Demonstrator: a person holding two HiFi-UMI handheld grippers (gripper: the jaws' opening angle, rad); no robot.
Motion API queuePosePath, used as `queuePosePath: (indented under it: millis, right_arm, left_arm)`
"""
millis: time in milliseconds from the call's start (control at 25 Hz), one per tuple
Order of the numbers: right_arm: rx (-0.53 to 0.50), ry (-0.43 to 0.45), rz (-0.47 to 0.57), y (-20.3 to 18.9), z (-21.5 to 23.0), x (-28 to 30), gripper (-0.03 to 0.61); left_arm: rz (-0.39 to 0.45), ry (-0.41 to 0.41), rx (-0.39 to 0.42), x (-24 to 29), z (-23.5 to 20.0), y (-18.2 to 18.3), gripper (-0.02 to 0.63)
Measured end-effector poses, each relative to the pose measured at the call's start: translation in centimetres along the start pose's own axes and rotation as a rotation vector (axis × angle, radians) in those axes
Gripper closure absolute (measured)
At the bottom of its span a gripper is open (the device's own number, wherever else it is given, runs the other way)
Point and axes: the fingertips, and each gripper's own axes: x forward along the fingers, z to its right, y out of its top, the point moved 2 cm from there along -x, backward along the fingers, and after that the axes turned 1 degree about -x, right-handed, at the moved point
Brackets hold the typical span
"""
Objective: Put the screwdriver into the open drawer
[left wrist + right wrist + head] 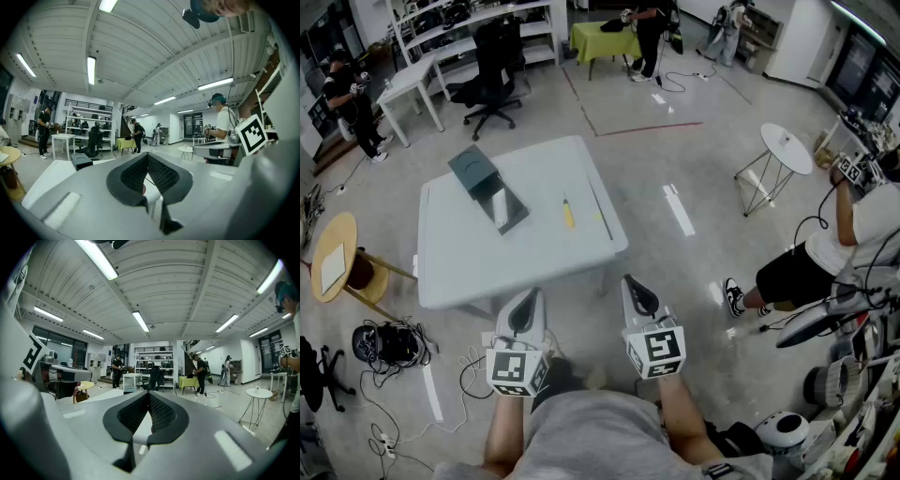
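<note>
My left gripper point(525, 300) and right gripper point(635, 286) are both closed and empty, short of the desk point(469, 262). The screwdriver point(569, 214) lies near the open drawer point(508, 210). If I reach in with closed jaws, I could knock it away.

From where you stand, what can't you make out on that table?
- Drawer contents: head view, too small and dim.
- Screwdriver tip: head view, too small; it doesn't show in either gripper view.
- Table, near part: gripper views, blocked by the closed fingers.
</note>
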Motion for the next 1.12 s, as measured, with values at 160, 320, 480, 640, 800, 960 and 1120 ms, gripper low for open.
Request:
queuePosePath:
  millis: [160, 320, 480, 640, 800, 960, 1120]
  right_arm:
    - [-0.008, 0.003, -0.001, 0.0, -0.1, -0.5, 0.577]
    - [0.029, 0.013, -0.015, -0.4, 0.1, -0.5, 0.575]
    - [0.031, 0.027, -0.031, -1.0, 0.0, 0.0, 0.575]
    - [0.030, 0.043, -0.053, -1.4, 0.1, 1.1, 0.575]
    - [0.043, 0.041, -0.066, -1.7, 0.8, 2.7, 0.575]
    - [0.046, 0.050, -0.070, -1.8, 1.6, 4.8, 0.575]
    - [0.049, 0.063, -0.080, -1.6, 2.5, 7.6, 0.575]
  left_arm:
    - [0.006, 0.003, -0.003, -0.3, 0.3, 0.1, 0.603]
    - [0.003, 0.003, -0.005, -0.5, 0.5, 0.0, 0.603]
    - [-0.006, 0.008, -0.010, -0.1, 0.1, -0.5, 0.603]
    - [-0.018, 0.007, -0.013, 1.1, -0.5, -0.6, 0.603]
    - [-0.032, 0.006, -0.016, 2.7, -1.2, -0.8, 0.603]
    - [-0.041, 0.012, -0.019, 4.6, -2.2, -1.0, 0.603]
    - [-0.058, 0.019, -0.022, 7.2, -3.4, -1.2, 0.603]
